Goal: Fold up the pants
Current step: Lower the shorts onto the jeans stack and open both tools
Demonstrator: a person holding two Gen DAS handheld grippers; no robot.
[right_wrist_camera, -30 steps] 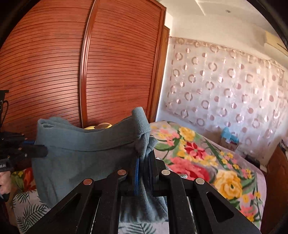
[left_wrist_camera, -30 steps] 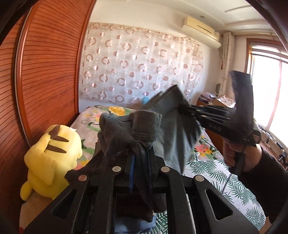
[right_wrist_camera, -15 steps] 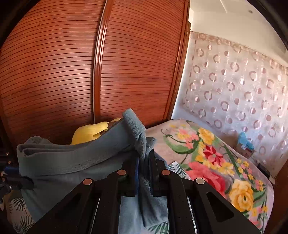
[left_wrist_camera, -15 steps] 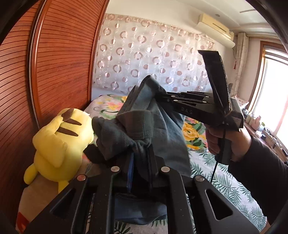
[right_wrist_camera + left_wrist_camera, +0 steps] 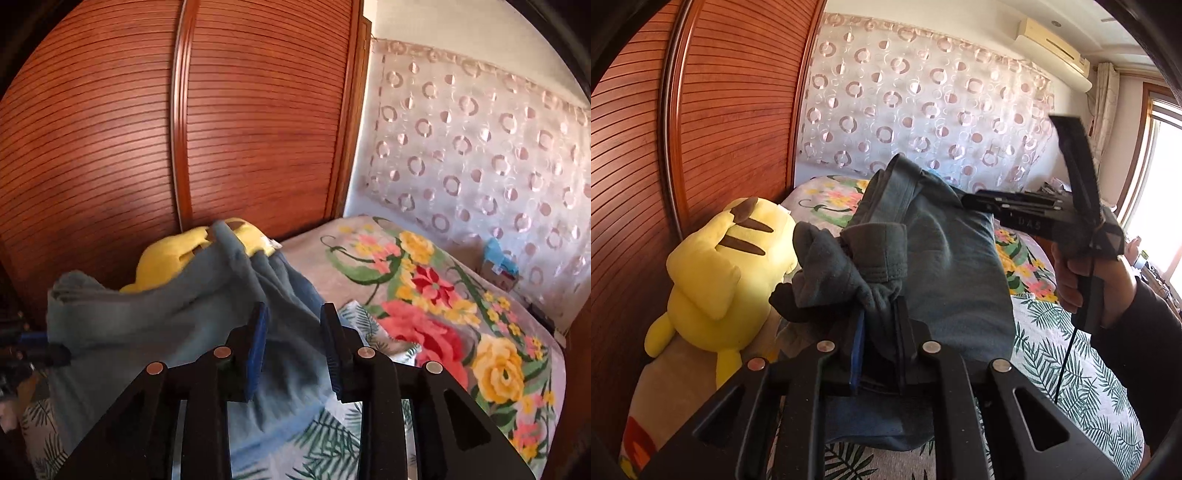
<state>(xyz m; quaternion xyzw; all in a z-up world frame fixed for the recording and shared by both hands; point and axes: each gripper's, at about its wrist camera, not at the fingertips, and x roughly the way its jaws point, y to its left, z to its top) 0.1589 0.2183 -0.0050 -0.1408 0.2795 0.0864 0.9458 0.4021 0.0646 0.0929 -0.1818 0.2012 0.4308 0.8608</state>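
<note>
Pants: one pair of grey-blue fleece pants [image 5: 945,266], bunched, frame centre, held above the floral-print bed [image 5: 436,302].
Left gripper [image 5: 877,343]: fingers clamped on the pants' cloth.
Right gripper [image 5: 293,347]: fingers spread apart, gripping nothing.
Toys: one yellow plush toy [image 5: 716,280], centre left.

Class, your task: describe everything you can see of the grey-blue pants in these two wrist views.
The pants are soft, fleecy grey-blue fabric, bunched and doubled over, with a stitched hem or cuff showing. The left gripper is shut on one gathered end. The right gripper is open, fabric draping loose between its fingers. The cloth hangs down over the leaf-print bed sheet.
</note>
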